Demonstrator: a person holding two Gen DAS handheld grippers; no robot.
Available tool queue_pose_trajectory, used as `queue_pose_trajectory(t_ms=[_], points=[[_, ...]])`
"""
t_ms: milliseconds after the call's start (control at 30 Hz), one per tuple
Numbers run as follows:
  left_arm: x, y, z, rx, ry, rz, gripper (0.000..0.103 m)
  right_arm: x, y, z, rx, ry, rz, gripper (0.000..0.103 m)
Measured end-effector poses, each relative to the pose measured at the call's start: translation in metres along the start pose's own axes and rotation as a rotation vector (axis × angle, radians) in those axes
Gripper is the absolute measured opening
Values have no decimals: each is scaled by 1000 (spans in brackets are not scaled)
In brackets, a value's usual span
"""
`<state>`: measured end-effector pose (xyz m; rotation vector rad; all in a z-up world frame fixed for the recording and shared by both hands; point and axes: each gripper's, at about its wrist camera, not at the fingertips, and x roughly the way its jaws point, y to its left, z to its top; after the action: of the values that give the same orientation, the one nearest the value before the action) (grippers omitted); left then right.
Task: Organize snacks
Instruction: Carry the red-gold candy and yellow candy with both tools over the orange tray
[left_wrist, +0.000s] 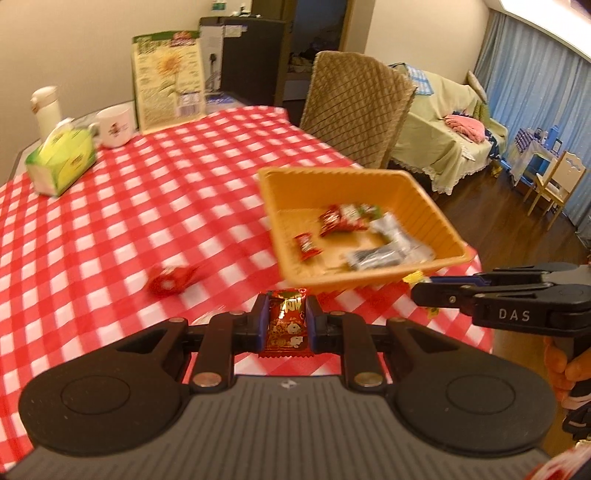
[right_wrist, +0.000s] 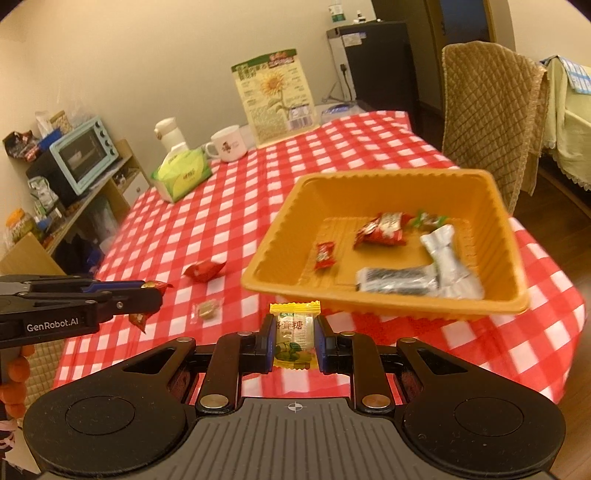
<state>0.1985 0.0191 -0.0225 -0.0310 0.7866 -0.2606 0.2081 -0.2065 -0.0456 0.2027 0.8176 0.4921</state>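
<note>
An orange plastic tray (left_wrist: 280, 206) (right_wrist: 280, 236) sits on the red checked tablecloth with several wrapped snacks in it: red packets (right_wrist: 382, 230) and silver ones (right_wrist: 439, 254). My left gripper (left_wrist: 286, 319) is shut on a red snack packet (left_wrist: 286, 325), held just short of the tray's near wall. My right gripper (right_wrist: 293, 336) is shut on a yellow candy packet (right_wrist: 294, 336), also before the tray. A red packet (left_wrist: 170, 280) (right_wrist: 203, 271) and a small clear-wrapped candy (right_wrist: 207, 310) lie loose on the cloth, left of the tray. The left gripper shows at the left edge of the right wrist view, the right gripper at the right edge of the left wrist view.
A green tissue box (left_wrist: 61, 162) (right_wrist: 183, 173), a white mug (left_wrist: 114, 125) (right_wrist: 227, 144), a white flask (left_wrist: 46, 110) and an upright sunflower-print bag (left_wrist: 170, 81) (right_wrist: 277, 94) stand at the table's far end. A padded chair (left_wrist: 356, 107) stands beyond the tray.
</note>
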Motion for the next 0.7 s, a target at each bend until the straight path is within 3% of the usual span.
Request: queue_pose_trajectory(t_ms=[333,700], points=[[32,-48,48,56,-41,-13,19,-5,-45,36,25,-54,-5,22],[77,-61,87,55,-38,30,19,25,-78,77,40,-61,6,22]])
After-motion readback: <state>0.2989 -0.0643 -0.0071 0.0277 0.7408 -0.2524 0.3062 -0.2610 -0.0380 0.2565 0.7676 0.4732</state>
